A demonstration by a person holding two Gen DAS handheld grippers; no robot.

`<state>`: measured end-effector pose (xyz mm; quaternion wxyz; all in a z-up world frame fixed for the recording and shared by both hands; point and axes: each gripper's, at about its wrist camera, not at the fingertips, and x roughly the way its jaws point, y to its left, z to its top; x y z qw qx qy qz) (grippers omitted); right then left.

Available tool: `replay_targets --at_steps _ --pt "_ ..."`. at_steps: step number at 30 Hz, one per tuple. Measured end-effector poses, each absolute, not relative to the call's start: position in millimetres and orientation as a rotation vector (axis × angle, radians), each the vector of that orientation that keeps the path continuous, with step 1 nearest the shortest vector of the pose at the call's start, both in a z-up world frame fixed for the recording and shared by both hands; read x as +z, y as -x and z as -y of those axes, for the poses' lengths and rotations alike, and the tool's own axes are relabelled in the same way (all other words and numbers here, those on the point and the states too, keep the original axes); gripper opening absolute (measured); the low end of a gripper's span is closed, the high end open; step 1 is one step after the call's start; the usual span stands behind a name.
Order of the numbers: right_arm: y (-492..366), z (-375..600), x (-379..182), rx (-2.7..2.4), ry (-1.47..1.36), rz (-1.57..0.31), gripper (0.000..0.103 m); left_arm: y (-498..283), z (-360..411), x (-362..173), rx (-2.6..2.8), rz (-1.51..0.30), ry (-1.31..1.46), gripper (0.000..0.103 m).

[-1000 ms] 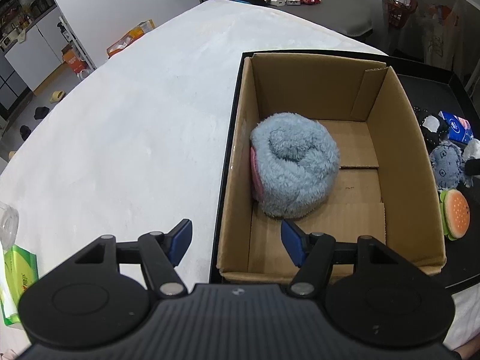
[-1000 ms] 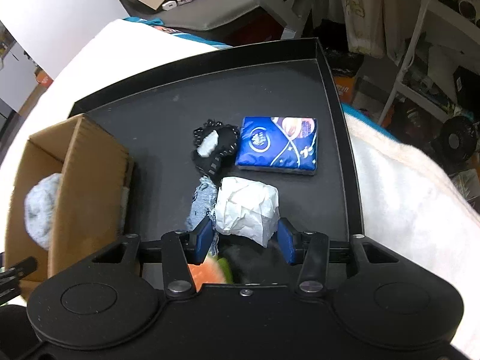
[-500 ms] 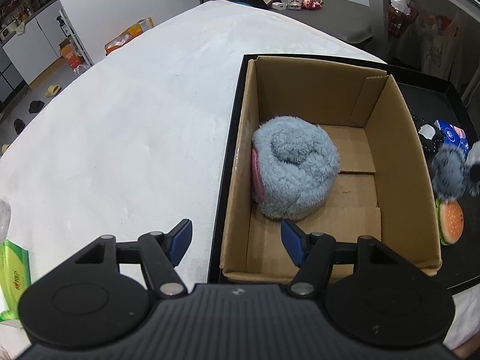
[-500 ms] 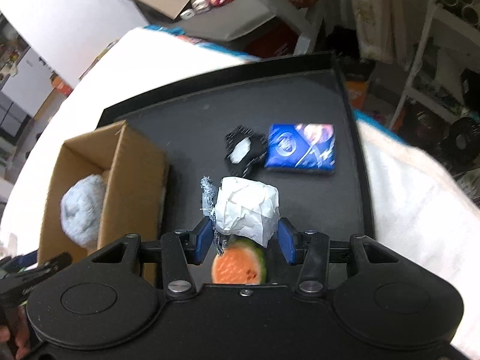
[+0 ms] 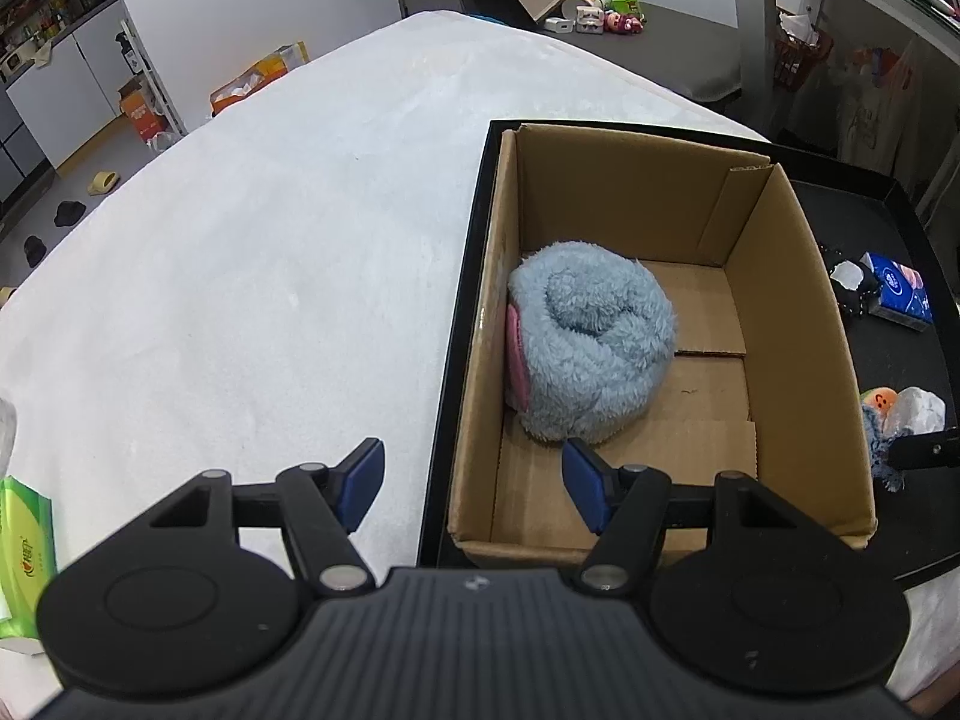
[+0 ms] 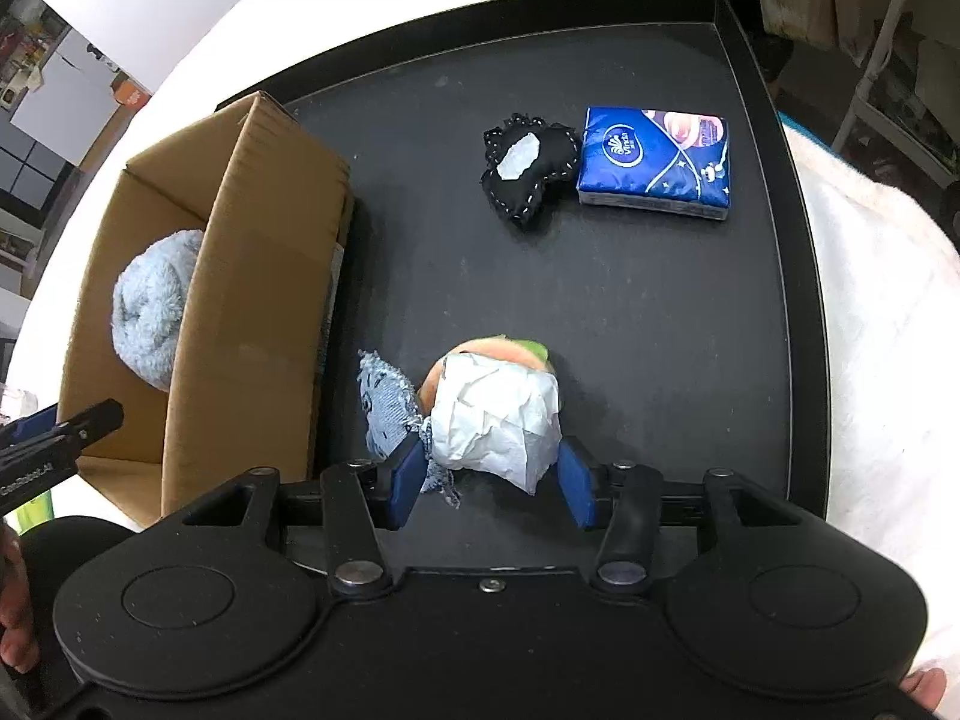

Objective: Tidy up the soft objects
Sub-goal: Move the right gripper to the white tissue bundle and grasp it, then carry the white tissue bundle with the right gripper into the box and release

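The crumpled white paper wad point(image 6: 495, 420) is being let go as the right tongs point(image 6: 486, 483) open; the left tongs point(image 5: 474, 483) are kept half-open and empty beside the brown cardboard box point(image 5: 798, 324).

Fluffy blue plush point(image 5: 591, 339) is curled up inside the cardboard box point(image 5: 786, 300), against its left wall. On the black tray point(image 6: 630, 312): crumpled white wad point(image 6: 495, 420) over a burger plush point(image 6: 480, 354), frayed denim piece point(image 6: 384, 402) beside it, black stitched cushion point(image 6: 528, 171) touching a blue tissue pack point(image 6: 657, 162).

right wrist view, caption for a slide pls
Right gripper fingers opening around a crumpled white paper bundle above a black tray.
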<state>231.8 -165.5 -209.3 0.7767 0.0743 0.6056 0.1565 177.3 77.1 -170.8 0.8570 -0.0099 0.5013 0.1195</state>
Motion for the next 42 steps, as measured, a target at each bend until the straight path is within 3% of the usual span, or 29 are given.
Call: replay_targets --at_steps 6,10,14,19,22,33,42 --pt "-234.5 166.4 -213.4 0.334 -0.19 -1.313 0.052 -175.5 -79.5 -169.4 0.251 -1.047 0.035 0.064" --pt "-238.0 170.9 -215.4 0.336 -0.251 -1.321 0.063 -175.5 -79.3 -169.2 0.251 -1.047 0.032 0.064" --pt "-240.9 172.2 -215.3 0.345 -0.289 -1.32 0.063 -175.3 -79.0 -168.9 0.252 -1.047 0.027 0.064" --pt "-244.8 172.2 -215.5 0.347 -0.309 -1.308 0.062 -176.3 -78.6 -169.1 0.255 -1.049 0.024 0.064" --pt "-246.3 178.7 -215.3 0.328 -0.325 -1.298 0.048 -177.0 -77.4 -169.9 0.256 -1.051 0.02 0.064" --pt "-250.5 185.7 -196.1 0.333 -0.362 -1.25 0.05 -177.8 -77.8 -170.5 0.255 -1.055 0.024 0.064" --pt "-254.1 170.7 -213.4 0.314 -0.332 -1.298 0.05 -176.2 -79.8 -171.1 0.25 -1.05 0.035 0.064"
